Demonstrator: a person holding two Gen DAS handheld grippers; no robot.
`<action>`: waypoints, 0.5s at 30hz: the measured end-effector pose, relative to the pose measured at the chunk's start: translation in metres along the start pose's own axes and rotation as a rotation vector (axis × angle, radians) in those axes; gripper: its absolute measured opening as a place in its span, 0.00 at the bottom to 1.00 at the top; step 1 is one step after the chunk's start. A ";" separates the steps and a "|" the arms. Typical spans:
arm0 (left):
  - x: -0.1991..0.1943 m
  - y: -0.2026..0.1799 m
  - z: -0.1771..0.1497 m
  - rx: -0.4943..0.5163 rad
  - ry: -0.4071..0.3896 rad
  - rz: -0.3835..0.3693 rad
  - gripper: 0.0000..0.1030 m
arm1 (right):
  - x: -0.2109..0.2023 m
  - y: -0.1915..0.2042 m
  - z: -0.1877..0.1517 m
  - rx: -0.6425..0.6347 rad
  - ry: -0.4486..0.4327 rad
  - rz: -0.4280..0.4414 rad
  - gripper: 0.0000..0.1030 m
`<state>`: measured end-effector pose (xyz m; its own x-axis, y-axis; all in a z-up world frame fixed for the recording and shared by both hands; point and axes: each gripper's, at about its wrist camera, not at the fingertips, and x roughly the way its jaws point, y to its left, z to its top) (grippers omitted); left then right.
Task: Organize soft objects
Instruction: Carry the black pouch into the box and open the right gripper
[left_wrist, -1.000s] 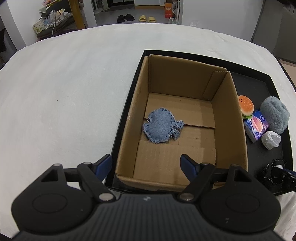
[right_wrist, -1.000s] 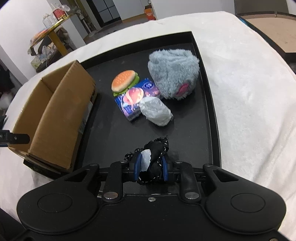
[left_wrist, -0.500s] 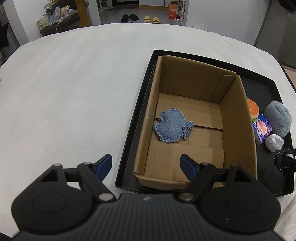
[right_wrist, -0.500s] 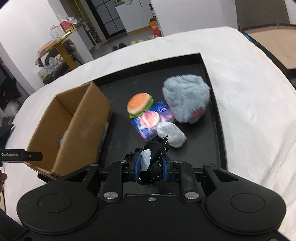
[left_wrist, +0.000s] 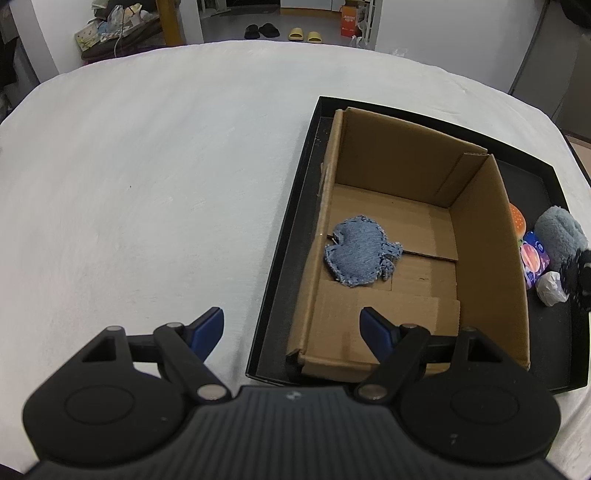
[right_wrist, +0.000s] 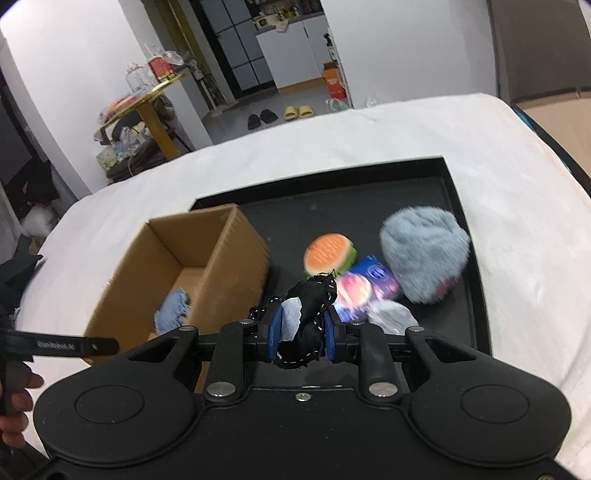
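A limp black fabric piece (right_wrist: 308, 317), likely light and floppy, is pinched mid-body by the closed right gripper (right_wrist: 300, 334) at frame centre, beside the cardboard box (right_wrist: 236, 258); the left gripper (left_wrist: 291, 328) is held wide open, empty.

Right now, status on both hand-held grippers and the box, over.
Right hand-held gripper shut on black fabric piece, raised above the tray. Left hand-held gripper open, holding nothing. Cardboard box holds one denim patch. Nothing blocks the box opening.

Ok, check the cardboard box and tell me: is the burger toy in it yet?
No, the burger toy lies on the black tray outside the cardboard box.
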<state>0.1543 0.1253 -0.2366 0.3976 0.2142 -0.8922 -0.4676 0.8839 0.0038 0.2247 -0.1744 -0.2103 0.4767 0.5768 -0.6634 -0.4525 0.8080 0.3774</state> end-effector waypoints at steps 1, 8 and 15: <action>0.001 0.001 0.000 -0.003 0.002 -0.003 0.77 | 0.000 0.004 0.002 -0.010 -0.005 0.004 0.23; 0.006 -0.001 0.001 0.010 0.012 -0.023 0.77 | 0.003 0.020 0.016 -0.048 -0.034 0.019 0.23; 0.010 -0.003 0.004 0.034 0.019 -0.035 0.77 | 0.003 0.040 0.033 -0.081 -0.071 0.071 0.23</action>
<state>0.1628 0.1263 -0.2433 0.3984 0.1754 -0.9003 -0.4264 0.9044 -0.0125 0.2331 -0.1365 -0.1755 0.4922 0.6413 -0.5886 -0.5448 0.7543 0.3663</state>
